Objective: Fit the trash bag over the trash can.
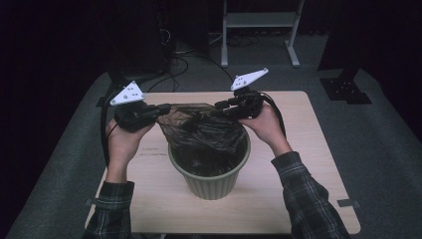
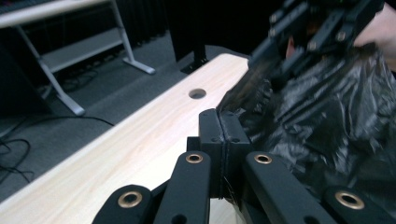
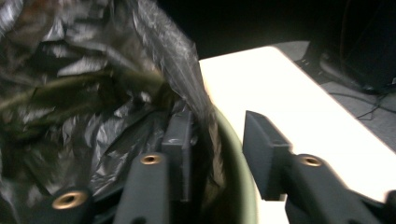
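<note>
Wooden table (image 1: 298, 149), black bag (image 1: 204, 129) pinched by left hand-held gripper (image 1: 161, 108), right hand-held gripper (image 1: 221, 105) parted astride its rim.

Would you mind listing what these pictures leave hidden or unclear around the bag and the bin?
- Inside of the green bin: high view, covered by the black bag.
- Bag's edge at the right gripper: right gripper view, blurred; contact with its open jaws unclear.
- Bag fold in the left gripper: left gripper view, hidden between shut jaws.

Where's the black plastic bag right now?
In the high view, the black plastic bag sits in the round green plastic bin at the middle of the light wooden table, its top edge stretched between the left tool and the right tool.
</note>
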The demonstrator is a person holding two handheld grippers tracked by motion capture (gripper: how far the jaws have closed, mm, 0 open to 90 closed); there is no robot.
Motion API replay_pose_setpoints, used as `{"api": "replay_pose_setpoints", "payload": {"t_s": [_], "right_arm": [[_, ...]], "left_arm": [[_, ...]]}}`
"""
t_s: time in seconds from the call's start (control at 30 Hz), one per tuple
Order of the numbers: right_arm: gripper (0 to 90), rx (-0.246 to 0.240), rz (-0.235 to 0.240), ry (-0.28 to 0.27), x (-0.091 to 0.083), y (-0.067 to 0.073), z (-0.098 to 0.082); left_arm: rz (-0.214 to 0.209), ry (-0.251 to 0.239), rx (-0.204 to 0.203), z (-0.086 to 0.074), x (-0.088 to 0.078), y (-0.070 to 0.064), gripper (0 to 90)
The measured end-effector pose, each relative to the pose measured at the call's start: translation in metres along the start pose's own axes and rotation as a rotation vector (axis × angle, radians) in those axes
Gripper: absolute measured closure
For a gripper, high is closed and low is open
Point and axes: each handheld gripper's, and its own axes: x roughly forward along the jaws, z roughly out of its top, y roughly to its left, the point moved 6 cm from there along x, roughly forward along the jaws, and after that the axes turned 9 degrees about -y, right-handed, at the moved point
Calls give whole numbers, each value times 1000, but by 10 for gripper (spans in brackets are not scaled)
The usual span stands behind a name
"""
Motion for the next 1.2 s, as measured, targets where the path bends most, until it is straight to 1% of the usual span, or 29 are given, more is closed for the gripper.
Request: {"api": "replay_pose_setpoints", "payload": {"t_s": [0.03,0.07,0.1,0.13,0.17,0.2,0.23,0.3,0.33,0.37,0.4,0.43,0.5,0.53,0.57,0.6,0.67,0.73,0.77,0.8,0.83,0.87,0.9,0.93,1.03,1.07,1.1,1.13,1.2], "right_arm": [[838,-6,21,18,1,2,-2],[838,-6,21,18,1,2,-2],[893,-25,17,34,0,4,-5],[900,-29,19,30,-2,4,-5],[900,-29,19,30,-2,4,-5],[896,-21,29,-15,-8,5,-2],[896,-44,-4,-25,-12,5,1],[882,-78,-65,-57,-21,4,7],[882,-78,-65,-57,-21,4,7],[875,-90,-91,-78,-27,3,10],[867,-89,-102,-93,-32,3,13],[879,-97,-131,-86,-40,0,13],[890,-95,-141,-77,-43,-2,12],[897,-83,-148,-72,-47,-5,10],[900,-64,-156,-77,-55,-11,5],[900,-64,-156,-77,-55,-11,5],[900,-32,-169,-114,-70,-17,0],[877,-25,-172,-127,-74,-18,-1],[809,15,-125,-182,-82,-16,1],[803,15,-114,-200,-85,-14,2],[773,14,-97,-208,-87,-10,2],[773,14,-97,-208,-87,-10,2],[745,3,-79,-203,-88,-3,2],[745,3,-79,-203,-88,-3,2],[683,-6,-38,-194,-86,8,1],[662,-11,-20,-189,-84,11,0],[637,-27,-18,-172,-79,14,0],[630,-28,-4,-168,-76,15,0],[585,-33,2,-162,-70,16,1]], "left_arm": [[10,-2,5,1,-4,2,898],[10,-2,5,1,-4,2,898],[21,-4,4,2,-8,4,898],[11,-4,-4,1,-14,7,898],[11,-4,-4,1,-14,7,898],[12,6,1,0,-14,7,898],[11,30,5,-5,-13,7,899],[10,27,0,-7,-12,6,899],[10,31,-6,-9,-12,6,899],[5,28,-11,-11,-11,6,899],[12,30,-15,-13,-11,7,899],[33,42,-20,-17,-13,10,898],[37,37,-28,-18,-15,12,899],[55,48,-25,-20,-17,15,899],[68,42,-41,-22,-22,20,899],[68,42,-41,-22,-22,20,899],[71,46,-50,-26,-26,22,899],[66,42,-56,-26,-26,22,899],[62,50,-54,-28,-25,21,898],[62,50,-54,-28,-25,21,898],[60,52,-55,-29,-24,20,898],[60,52,-55,-29,-24,20,899],[58,52,-58,-29,-22,20,898],[58,52,-58,-29,-22,20,898],[55,55,-57,-29,-21,19,898],[55,56,-58,-29,-21,19,898],[54,54,-59,-29,-20,19,899],[53,54,-60,-29,-20,19,898],[52,54,-59,-29,-20,19,898]]}}
